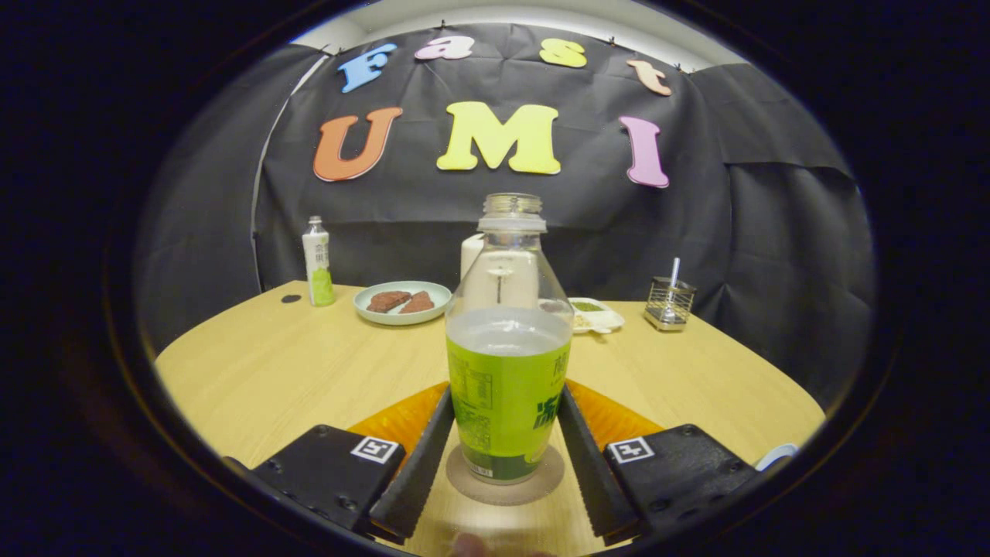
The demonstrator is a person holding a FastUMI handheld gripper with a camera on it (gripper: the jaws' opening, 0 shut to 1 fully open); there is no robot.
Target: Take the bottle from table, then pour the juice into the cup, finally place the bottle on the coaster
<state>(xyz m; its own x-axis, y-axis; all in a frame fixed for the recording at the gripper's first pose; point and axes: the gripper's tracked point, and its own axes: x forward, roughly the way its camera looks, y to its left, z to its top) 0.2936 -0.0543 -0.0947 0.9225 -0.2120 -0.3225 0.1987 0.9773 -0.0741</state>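
I see my gripper (506,433) clamped on the uncapped bottle (506,363), upright on the coaster (504,486); plate (402,302) at eleven o'clock.

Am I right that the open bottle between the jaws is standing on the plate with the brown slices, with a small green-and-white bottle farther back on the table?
Not quite: the gripper view shows the open bottle standing on the round coaster, between the jaws. The plate with brown slices sits beyond it, near the small green-and-white bottle farther back on the table.
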